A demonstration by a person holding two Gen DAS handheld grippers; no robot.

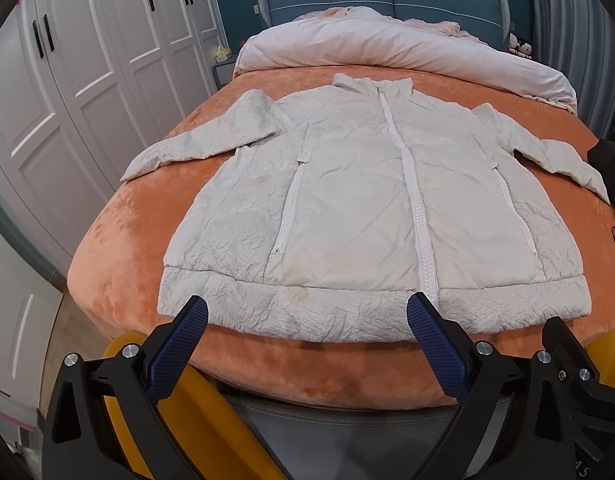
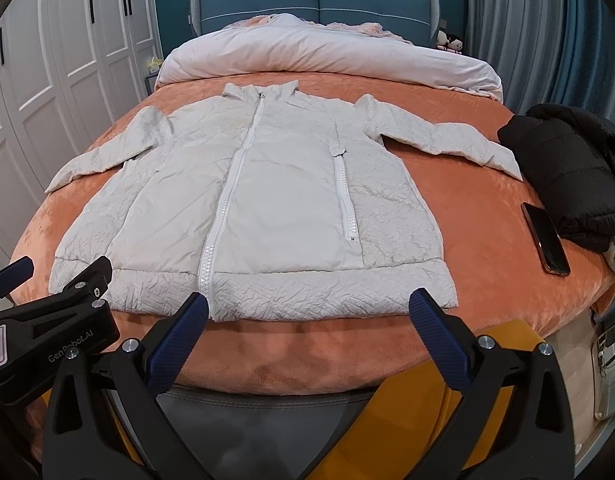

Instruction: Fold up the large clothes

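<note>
White jacket [image 1: 359, 200] lies flat, zipped, sleeves out on bed [image 1: 119, 280], ready for folding, w/ left gripper [image 1: 307, 316] & right gripper [image 2: 309, 312] fingers wide open, empty, near hem.

The left gripper [image 1: 307, 312], a black two-finger tool with blue textured pads, has its fingers [image 1: 179, 344] spread wide apart with nothing between them, pointing forward and level. The right gripper [image 2: 309, 312], of the same black build with blue pads, likewise has its fingers [image 2: 439, 340] splayed wide and empty. In the right wrist view the left gripper's black body sits just beside it at lower left.
</note>
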